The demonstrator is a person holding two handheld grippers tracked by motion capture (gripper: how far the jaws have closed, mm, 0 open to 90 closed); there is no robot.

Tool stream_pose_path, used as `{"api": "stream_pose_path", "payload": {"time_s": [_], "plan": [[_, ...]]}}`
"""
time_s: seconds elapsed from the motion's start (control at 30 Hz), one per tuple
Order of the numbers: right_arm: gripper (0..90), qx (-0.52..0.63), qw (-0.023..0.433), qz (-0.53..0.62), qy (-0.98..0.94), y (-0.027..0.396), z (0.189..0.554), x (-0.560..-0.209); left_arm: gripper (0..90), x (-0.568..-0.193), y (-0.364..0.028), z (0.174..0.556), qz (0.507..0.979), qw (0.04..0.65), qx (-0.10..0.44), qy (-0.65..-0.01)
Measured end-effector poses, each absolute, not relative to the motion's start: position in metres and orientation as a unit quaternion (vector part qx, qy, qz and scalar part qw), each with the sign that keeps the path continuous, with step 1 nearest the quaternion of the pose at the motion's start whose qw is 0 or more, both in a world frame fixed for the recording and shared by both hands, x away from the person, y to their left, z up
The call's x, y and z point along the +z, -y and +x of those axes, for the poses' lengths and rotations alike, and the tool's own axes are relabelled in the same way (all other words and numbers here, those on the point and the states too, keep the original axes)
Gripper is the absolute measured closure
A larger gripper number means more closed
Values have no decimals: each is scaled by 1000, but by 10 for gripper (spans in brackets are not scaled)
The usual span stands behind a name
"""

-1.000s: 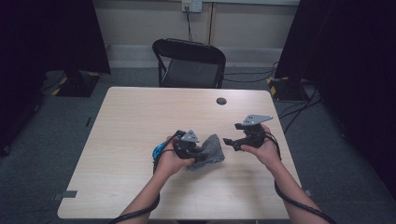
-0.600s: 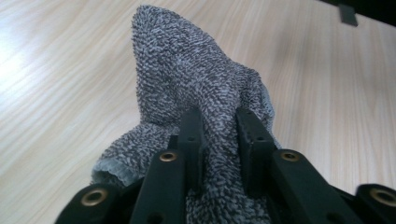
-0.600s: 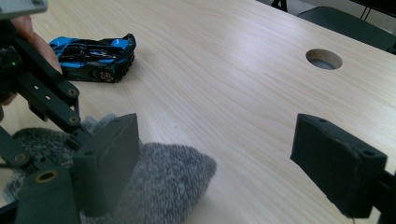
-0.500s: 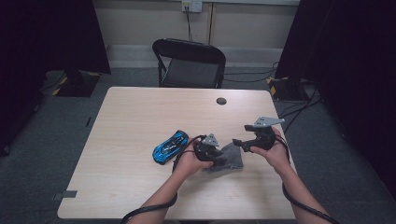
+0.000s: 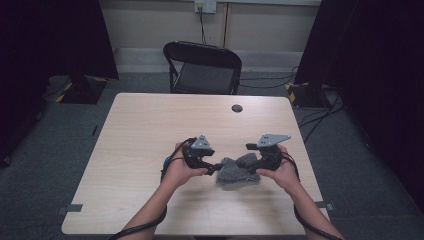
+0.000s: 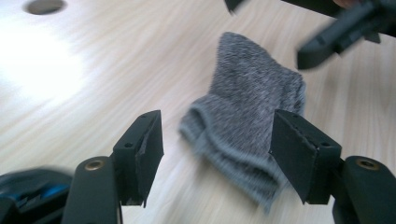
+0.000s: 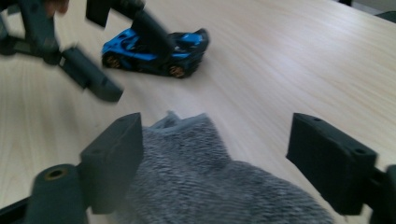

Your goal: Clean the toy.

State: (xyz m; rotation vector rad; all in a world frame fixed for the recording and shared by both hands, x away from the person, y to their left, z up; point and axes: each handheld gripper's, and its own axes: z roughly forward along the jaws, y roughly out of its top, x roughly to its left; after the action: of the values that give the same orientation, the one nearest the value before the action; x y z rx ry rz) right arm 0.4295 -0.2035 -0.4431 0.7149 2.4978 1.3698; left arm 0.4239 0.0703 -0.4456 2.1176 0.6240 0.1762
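Observation:
A grey sock [image 5: 238, 173] lies crumpled on the wooden table [image 5: 150, 125] between my two grippers. My left gripper [image 5: 218, 167] is open; its jaws have just been opening, and in the left gripper view the sock [image 6: 247, 116] lies ahead of the left gripper [image 6: 217, 123], untouched by the pads. My right gripper [image 5: 247, 161] is open at the sock's right end; its jaws have just been closing a little. In the right gripper view the sock [image 7: 205, 177] sits low between the right gripper's [image 7: 215, 126] wide jaws, not pinched.
A blue toy car [image 7: 154, 46] stands on the table just behind my left hand, with a sliver of the car [image 5: 166, 161] at the wrist. A small dark hole [image 5: 237, 108] marks the table's far side. A black folding chair [image 5: 202, 67] stands beyond.
The left gripper carried the sock right, then let go and drew back left over the car. The sock now rests on the table. The right gripper shifted right and came back.

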Motion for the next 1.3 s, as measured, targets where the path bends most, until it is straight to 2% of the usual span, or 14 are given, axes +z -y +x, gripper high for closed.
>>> {"api": "stream_pose_path", "payload": {"time_s": [0.3,0.6,0.77,1.1,1.3], "plan": [[339,436,85,223,-868,193,423,-471,302,-442,-115,427,844,443,100,-287],[362,421,76,235,-873,191,421,-496,174,-454,-141,444,846,410,139,-313],[364,430,79,240,-867,193,421,-500,171,-472,-138,458,855,381,126,-328],[365,428,87,238,-868,192,419,-502,164,-493,-132,477,845,392,119,-344],[365,426,89,239,-868,191,419,-502,163,-502,-126,481,855,377,109,-340]]}}
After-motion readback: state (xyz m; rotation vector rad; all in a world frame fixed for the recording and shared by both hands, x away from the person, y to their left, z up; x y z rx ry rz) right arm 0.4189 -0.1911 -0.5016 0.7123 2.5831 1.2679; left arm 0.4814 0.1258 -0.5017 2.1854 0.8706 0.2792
